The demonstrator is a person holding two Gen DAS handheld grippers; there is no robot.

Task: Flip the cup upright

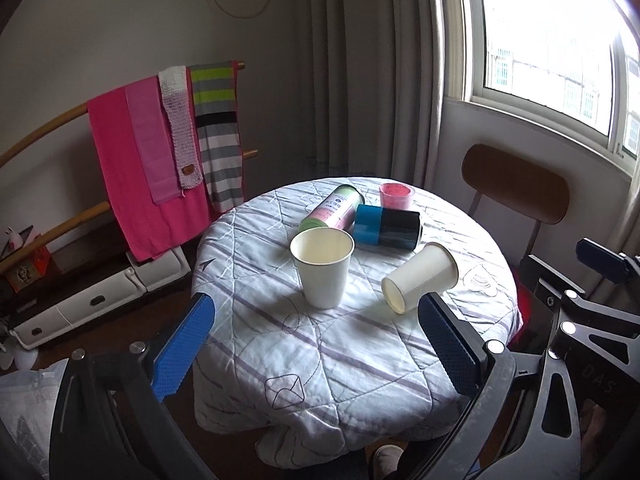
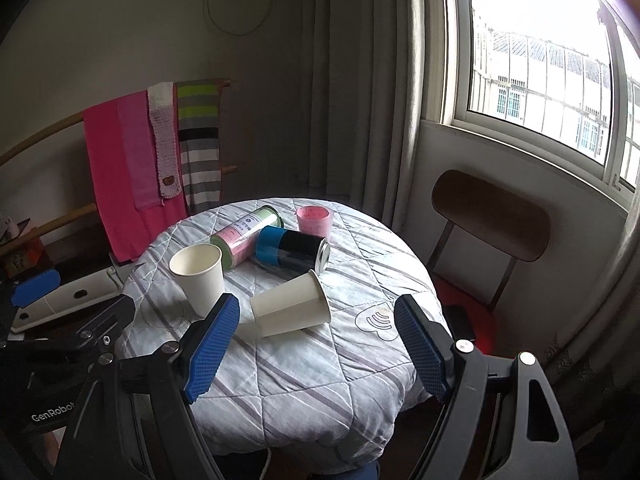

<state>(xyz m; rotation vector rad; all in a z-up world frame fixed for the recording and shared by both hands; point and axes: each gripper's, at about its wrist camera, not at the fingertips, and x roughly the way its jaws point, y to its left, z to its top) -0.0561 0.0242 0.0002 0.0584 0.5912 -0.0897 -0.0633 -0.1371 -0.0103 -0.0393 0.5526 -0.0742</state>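
1. Lying tipped on its side near the table's [image 2: 280, 380] middle: paper cup [image 2: 290, 306], right of upright paper cup [image 2: 200, 276].
2. Spread wide apart, holding nothing: left gripper [image 1: 316, 336], right gripper [image 2: 316, 332].

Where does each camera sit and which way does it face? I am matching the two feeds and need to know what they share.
Left wrist view: sits on the left gripper, looks forward and down over the round table; its two blue fingers show, spread open, and the right gripper's frame at the right edge.
Right wrist view: sits on the right gripper, faces the same way from further right; its open fingers show.
Both share the upright paper cup, the tipped paper cup, the cans, chair and window.
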